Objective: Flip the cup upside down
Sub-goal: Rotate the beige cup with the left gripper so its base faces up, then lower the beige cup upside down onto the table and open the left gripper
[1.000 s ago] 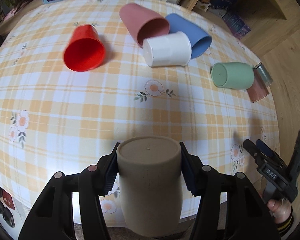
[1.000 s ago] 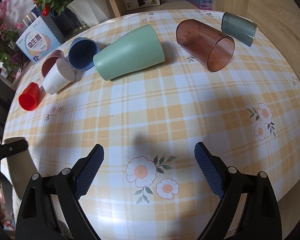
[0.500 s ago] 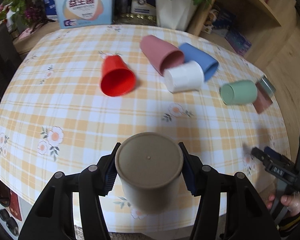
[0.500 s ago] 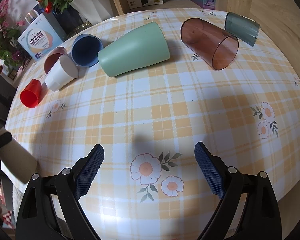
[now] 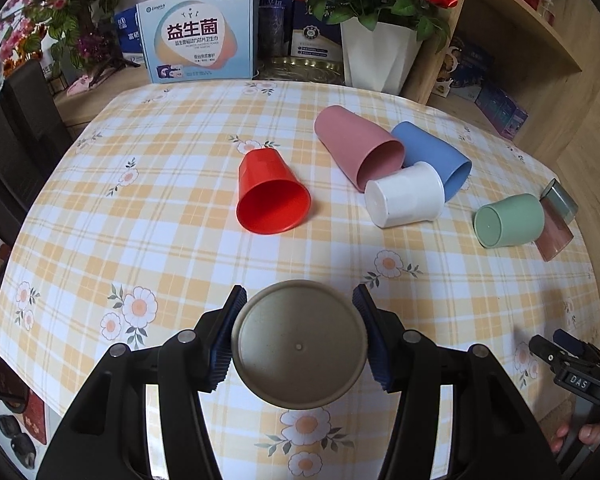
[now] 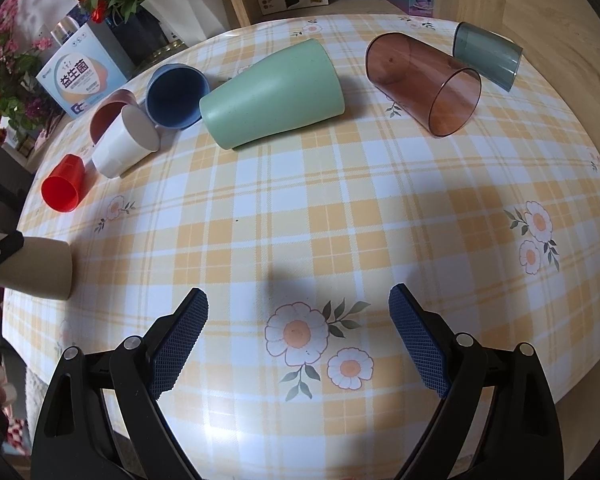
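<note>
My left gripper (image 5: pixel 300 340) is shut on a beige cup (image 5: pixel 300 346). The cup lies level in the jaws, its flat bottom toward the far side of the table, held above the table's near edge. In the right wrist view the same beige cup (image 6: pixel 36 270) shows at the far left, on its side in the air. My right gripper (image 6: pixel 298 336) is open and empty over the near part of the checked tablecloth (image 6: pixel 340 208); it also shows in the left wrist view (image 5: pixel 568 364) at lower right.
Several cups lie on their sides on the table: red (image 5: pixel 270 196), pink (image 5: pixel 356 148), white (image 5: pixel 406 200), blue (image 5: pixel 436 156), green (image 5: pixel 510 220), clear brown (image 6: pixel 424 80) and grey (image 6: pixel 488 54). A white flower pot (image 5: pixel 376 60) and boxes (image 5: pixel 200 46) stand behind the table.
My left gripper has lifted and tipped the beige cup from upright-inverted to lying level, bottom facing forward. The right gripper has stayed open and nearly still.
</note>
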Action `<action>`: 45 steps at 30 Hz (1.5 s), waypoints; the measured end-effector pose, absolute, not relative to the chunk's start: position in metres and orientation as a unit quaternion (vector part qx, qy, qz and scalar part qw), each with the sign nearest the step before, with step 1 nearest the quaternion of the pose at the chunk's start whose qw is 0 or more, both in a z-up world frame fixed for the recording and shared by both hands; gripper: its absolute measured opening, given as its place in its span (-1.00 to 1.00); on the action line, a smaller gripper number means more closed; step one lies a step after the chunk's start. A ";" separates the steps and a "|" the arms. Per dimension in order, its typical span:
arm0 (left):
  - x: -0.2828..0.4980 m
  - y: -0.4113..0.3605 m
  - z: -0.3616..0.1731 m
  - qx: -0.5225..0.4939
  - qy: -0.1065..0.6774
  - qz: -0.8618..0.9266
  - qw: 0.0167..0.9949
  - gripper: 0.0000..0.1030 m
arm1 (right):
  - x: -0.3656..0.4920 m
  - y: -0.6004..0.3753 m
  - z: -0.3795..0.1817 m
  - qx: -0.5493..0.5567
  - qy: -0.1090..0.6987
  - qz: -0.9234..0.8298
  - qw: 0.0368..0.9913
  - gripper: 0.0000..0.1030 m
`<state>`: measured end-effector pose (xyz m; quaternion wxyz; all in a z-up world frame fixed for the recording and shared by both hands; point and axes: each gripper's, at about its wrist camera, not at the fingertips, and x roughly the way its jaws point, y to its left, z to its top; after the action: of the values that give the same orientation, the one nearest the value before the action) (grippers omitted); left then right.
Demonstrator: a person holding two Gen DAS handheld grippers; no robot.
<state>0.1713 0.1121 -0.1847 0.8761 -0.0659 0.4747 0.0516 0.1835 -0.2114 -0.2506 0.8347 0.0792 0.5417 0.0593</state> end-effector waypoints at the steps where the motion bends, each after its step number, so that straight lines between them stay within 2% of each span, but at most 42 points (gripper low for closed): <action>1: 0.172 0.111 -0.185 -0.061 0.474 0.055 0.877 0.04 | 0.184 -0.212 -0.251 0.079 0.542 0.059 0.834 0.73; 36: 0.179 0.102 -0.191 -0.037 0.483 0.080 0.871 0.05 | 0.181 -0.215 -0.251 0.082 0.543 0.057 0.834 0.73; 38: 0.179 0.103 -0.190 -0.040 0.486 0.077 0.870 0.11 | 0.180 -0.216 -0.248 0.081 0.541 0.055 0.836 0.73; 42: 0.180 0.100 -0.186 -0.042 0.485 0.070 0.871 0.75 | 0.177 -0.219 -0.238 0.082 0.532 0.056 0.841 0.73; 45: 0.178 0.097 -0.178 -0.040 0.478 0.068 0.875 0.89 | 0.173 -0.223 -0.228 0.083 0.521 0.053 0.848 0.73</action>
<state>0.1780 0.0972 -0.1776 0.8749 -0.0404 0.4778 0.0677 0.1732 -0.2227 -0.2276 0.8476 0.0826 0.5215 0.0527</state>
